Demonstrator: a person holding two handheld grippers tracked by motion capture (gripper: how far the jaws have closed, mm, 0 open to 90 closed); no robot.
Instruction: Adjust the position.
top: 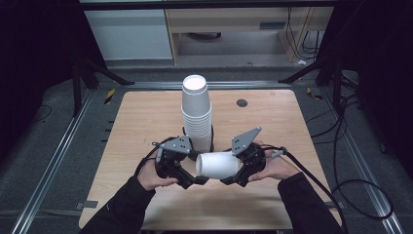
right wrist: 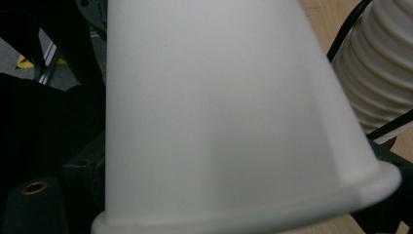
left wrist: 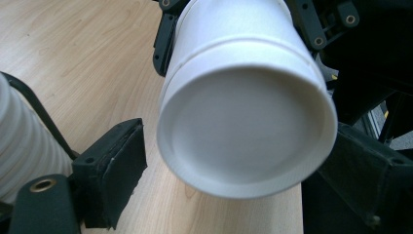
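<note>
A single white paper cup (top: 217,165) lay on its side between the two grippers, its closed base (left wrist: 247,134) facing the left gripper (top: 197,179), whose jaws stood wide, pads clear of it. The right gripper (top: 228,180) clamped the cup's wall. Just beyond both stood a tall stack of white paper cups (top: 197,113), mouth-down on the light wooden table (top: 272,126).

No writing, brand, number or sign can be read anywhere here — the white paper cup (top: 217,165) held on its side and the stack of paper cups (top: 197,113) are both plain (bare white walls, no print), and the wooden table (top: 272,126) carries no label.
</note>
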